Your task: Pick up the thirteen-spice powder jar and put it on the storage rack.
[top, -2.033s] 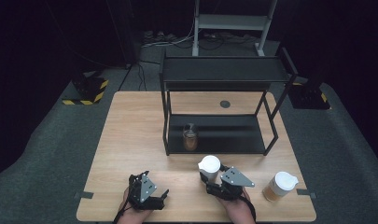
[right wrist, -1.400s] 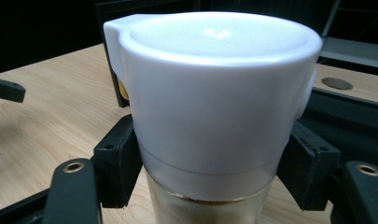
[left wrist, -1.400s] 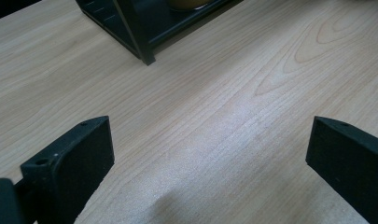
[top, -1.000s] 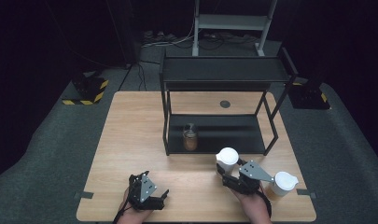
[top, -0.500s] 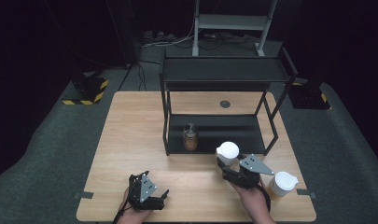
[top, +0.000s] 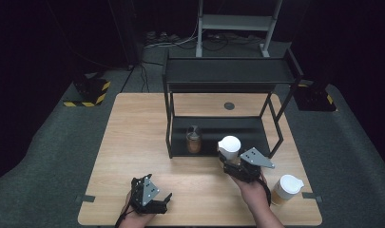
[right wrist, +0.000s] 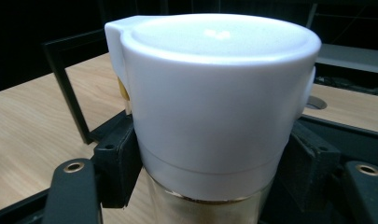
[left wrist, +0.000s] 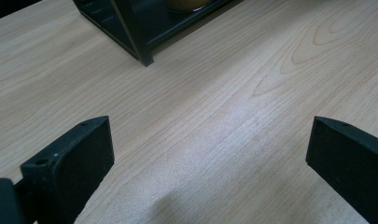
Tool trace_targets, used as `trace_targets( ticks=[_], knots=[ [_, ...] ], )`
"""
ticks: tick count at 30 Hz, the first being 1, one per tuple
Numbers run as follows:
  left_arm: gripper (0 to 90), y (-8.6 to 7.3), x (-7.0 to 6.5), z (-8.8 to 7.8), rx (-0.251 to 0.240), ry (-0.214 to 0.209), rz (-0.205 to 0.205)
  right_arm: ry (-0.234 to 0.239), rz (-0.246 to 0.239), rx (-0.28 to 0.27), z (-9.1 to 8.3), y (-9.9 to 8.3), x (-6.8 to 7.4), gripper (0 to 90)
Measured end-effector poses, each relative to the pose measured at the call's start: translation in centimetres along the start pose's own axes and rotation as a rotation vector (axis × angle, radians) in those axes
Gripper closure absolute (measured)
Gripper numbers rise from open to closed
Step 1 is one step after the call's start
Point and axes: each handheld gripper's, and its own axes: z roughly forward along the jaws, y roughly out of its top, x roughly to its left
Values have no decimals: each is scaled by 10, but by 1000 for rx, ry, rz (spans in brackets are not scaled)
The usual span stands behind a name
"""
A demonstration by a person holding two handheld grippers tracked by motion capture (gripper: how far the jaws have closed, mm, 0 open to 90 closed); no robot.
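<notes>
Jar (top: 229,148) clamped in right gripper (top: 234,164), held upright just in front of rack (top: 228,71), at the lower shelf's front edge. Seen close in the right gripper view: jar (right wrist: 214,116) with broad white cap, clear body below, amber fill. Jaws pinching the body right under the cap's rim, one pad on each side. Probably glass, so stiff, smooth, a bit slippery, and breakable if knocked on the rack's bars. Looks nearly full, so likely some heft for its size. Best grip just where it sits now, under the cap, where the rim stops any slide. Second jar (top: 193,140) already on the lower shelf, third jar (top: 286,189) waiting on table (top: 133,128) near the right edge. Left gripper (top: 158,203) resting low on the table, jaws wide apart, nothing between.
</notes>
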Motion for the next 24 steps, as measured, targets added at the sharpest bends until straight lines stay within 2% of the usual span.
trace_targets(
  ticks=[3, 24],
  knots=[
    [11, 0, 0, 0, -1, -1, 0, -4, 13, -1, 5, 1, -2, 301],
    [12, -2, 3, -1, -11, -8, -13, -19, 19, -8, 40, 5, -7, 301]
  ],
)
